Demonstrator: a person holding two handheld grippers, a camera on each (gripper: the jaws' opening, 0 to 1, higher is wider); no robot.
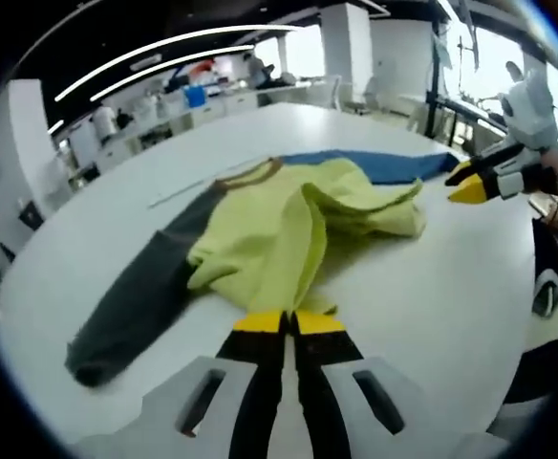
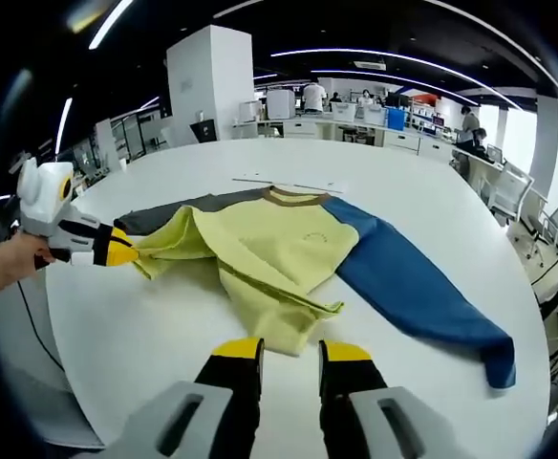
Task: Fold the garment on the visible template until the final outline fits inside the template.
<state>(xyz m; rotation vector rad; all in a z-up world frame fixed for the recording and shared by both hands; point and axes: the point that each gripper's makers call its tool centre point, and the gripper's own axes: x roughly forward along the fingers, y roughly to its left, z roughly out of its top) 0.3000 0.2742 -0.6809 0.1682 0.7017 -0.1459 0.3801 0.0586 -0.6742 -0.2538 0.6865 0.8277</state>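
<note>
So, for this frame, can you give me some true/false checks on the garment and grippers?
1. The garment has one blue sleeve and one grey sleeve. True.
2. The right gripper is shut on the blue sleeve. False: its jaws stand apart, holding nothing.
3. The left gripper is shut on the garment's yellow fabric. True.
4. The table is dark. False: it is white.
5. The blue sleeve is folded over the body. False: it lies stretched out to the side.
</note>
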